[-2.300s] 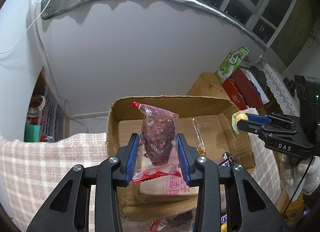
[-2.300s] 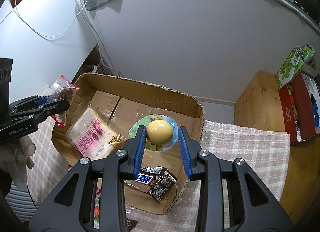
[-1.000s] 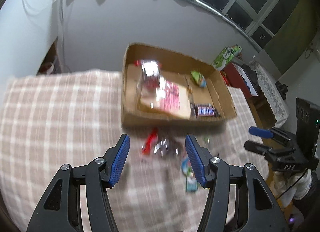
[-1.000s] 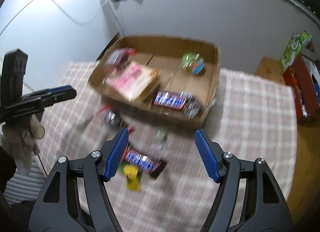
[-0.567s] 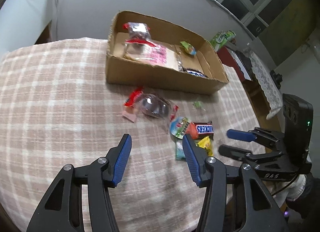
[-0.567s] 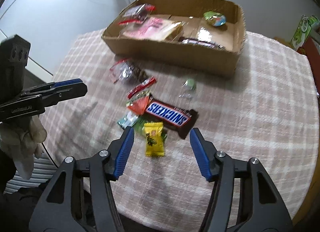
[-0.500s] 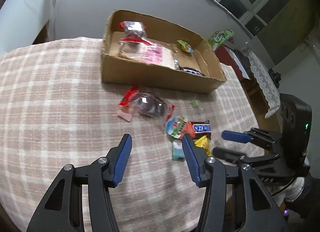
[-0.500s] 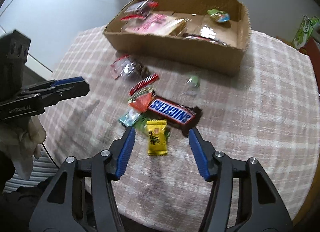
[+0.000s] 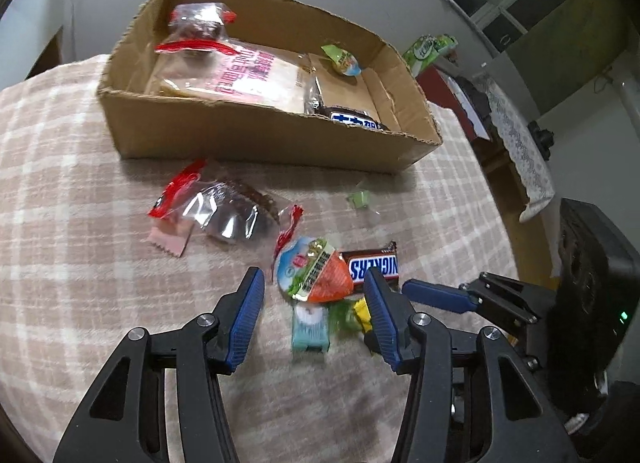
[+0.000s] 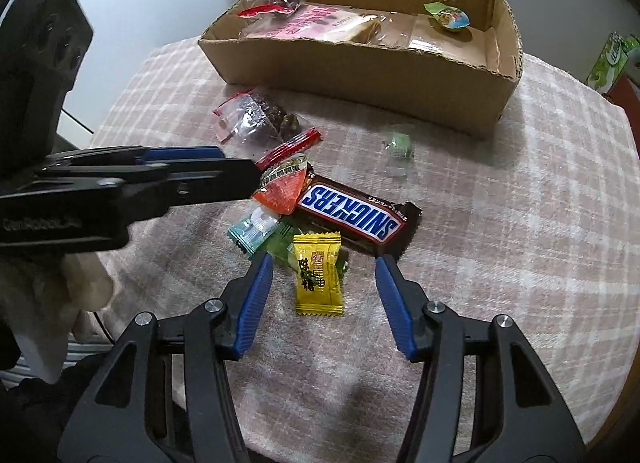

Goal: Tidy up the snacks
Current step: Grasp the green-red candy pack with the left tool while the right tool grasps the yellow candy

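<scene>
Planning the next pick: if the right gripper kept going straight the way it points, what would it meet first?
Probably the yellow candy, lying on the checked cloth directly between the open fingers of the right gripper. The Snickers bar lies just beyond. Depth is hard to judge through the fisheye.

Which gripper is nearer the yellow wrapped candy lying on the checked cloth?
Right. The right gripper has its open fingers on either side of the yellow wrapped candy. The left gripper, also open, is over the round jelly cup beside it.
</scene>
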